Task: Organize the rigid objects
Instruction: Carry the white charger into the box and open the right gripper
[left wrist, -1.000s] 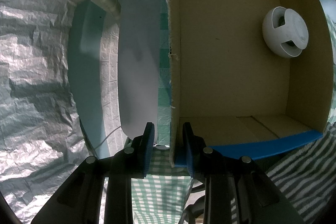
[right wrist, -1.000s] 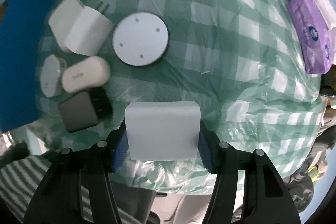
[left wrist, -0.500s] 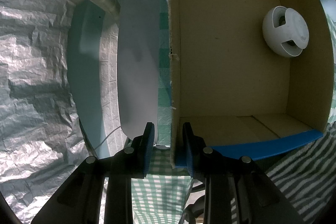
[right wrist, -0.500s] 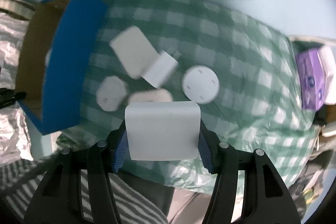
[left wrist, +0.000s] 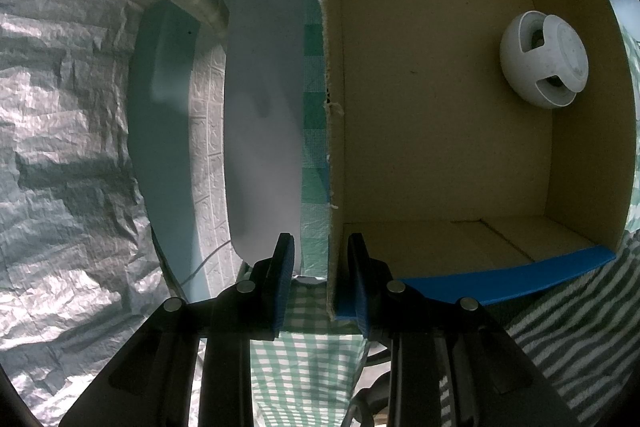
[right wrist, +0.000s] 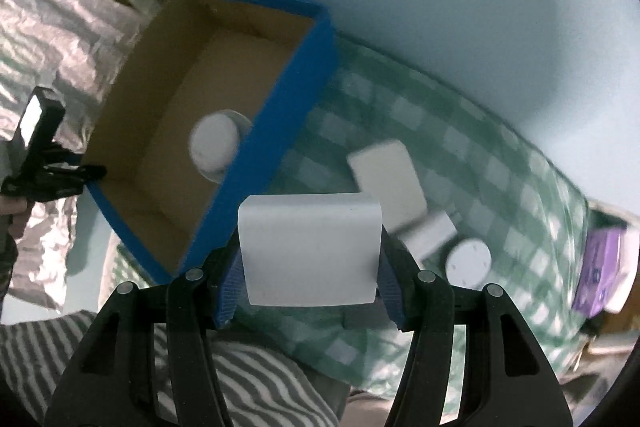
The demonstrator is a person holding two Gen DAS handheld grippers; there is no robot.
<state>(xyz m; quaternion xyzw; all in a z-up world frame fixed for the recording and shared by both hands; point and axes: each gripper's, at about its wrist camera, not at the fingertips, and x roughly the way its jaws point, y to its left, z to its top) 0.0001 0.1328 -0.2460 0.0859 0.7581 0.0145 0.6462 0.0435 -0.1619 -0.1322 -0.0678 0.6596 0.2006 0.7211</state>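
The step in hand looks like carrying one item across to the box. The right gripper (right wrist: 310, 291) holds a white block (right wrist: 310, 251) clamped by its two sides between the blue pads, lifted clear of the checked cloth (right wrist: 480, 155) and hanging near the box's (right wrist: 280, 99) blue right wall. The left gripper (left wrist: 320, 279) is set narrow astride the box's torn left wall (left wrist: 332, 107), one pad outside and one inside. Whether the pads actually press the cardboard is hard to tell, as a sliver of gap shows on the outer side; it seems to be steadying the box.

The next move, as I judge it, calls for bringing the block over the blue wall, lowering it onto a bare part of the box floor beside the round white gadget (left wrist: 544, 61) lying there, and only then spreading the pads.

The right wrist view alone shows what is left to sort: a white slab (right wrist: 386, 181), a small white cube (right wrist: 432, 239) and a white disc (right wrist: 468, 263) on the cloth, with a purple packet (right wrist: 600, 275) at the far right edge. It is blurred, so finer detail is lost. The left wrist view alone shows the box floor sharply, and the crinkled silver sheet (left wrist: 60, 147) to the left.
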